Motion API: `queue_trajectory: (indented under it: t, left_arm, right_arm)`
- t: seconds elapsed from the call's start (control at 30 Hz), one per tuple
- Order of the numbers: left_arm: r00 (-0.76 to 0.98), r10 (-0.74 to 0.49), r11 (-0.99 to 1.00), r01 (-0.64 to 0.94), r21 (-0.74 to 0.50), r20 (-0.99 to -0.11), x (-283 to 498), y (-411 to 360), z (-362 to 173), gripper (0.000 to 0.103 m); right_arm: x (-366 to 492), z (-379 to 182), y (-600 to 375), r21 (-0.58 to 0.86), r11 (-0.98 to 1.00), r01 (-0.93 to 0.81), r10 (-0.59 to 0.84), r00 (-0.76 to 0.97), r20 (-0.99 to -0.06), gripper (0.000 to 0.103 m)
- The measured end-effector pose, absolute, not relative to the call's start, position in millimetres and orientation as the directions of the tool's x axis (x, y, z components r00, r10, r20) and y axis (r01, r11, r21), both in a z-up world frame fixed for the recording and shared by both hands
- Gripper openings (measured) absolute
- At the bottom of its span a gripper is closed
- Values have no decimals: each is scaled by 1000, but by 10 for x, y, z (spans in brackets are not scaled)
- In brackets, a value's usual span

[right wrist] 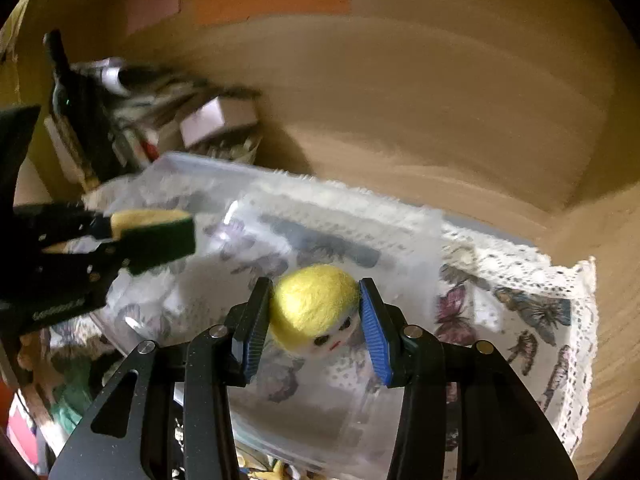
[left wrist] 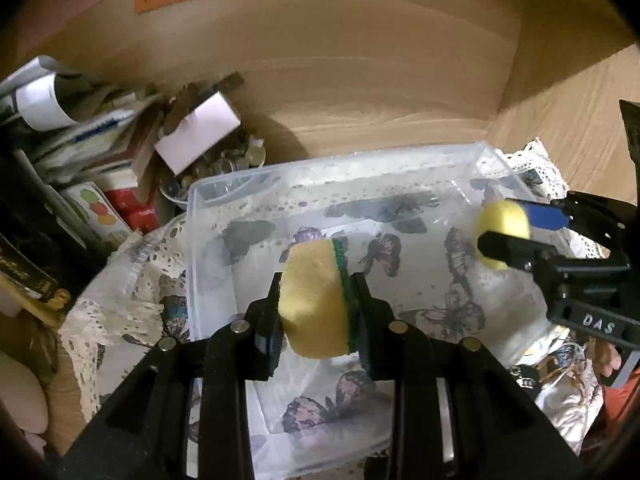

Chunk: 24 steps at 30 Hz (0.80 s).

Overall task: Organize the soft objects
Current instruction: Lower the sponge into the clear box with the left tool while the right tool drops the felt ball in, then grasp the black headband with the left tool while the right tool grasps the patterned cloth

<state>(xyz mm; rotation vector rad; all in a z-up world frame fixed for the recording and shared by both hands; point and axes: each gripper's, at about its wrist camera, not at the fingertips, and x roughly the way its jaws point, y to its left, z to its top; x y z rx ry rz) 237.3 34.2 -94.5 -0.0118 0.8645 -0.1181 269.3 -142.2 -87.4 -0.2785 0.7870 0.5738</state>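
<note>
Wooden walls are enclosing a bench draped in a butterfly cloth.

Left wrist view: the left gripper is pinching a sponge above a clear bin. Clutter is crowding the bin's left rim, so a sideways swing is risking a knock.

Right wrist view: the right gripper is pinching a felt ball with a painted face over the bin. Both loads are hanging close together; converging releases are risking a collision, likely. Open room is lying rightward, toward the lace edge.
</note>
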Motion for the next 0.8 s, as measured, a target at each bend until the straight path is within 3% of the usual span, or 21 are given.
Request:
queue_trajectory:
  t: [0.1,0.17,0.23,0.33,0.6,0.8]
  left_arm:
    - [643,-111,993,98,-63,-758,2364,350,-946,31]
    - [644,-116,993,100,-67,-756,2357,356,-920,39]
    - [658,-108,994,90,-64,-745,2345,364,-888,54]
    - [687,-92,995,81,-50,-720,2263,374,-796,61]
    - [787,-43,999,43,-15,-616,1881,367,-409,98]
    - [832,-38,999,47,1,-553,1540,349,-236,103]
  right_arm:
    - [2703,-931,-1369,-32,798,-602,378,542,-751,41]
    - [2704,-940,-1360,-36,797,-603,376,541,-752,43]
    - [2692,-931,-1350,-45,797,-602,372,549,-748,48]
    - [2661,-866,-1374,-42,801,-597,383,566,-730,62]
    - [2344,-501,-1565,-37,819,-573,430,655,-622,65]
    - [2033,-279,-1690,-34,825,-564,459,705,-540,68]
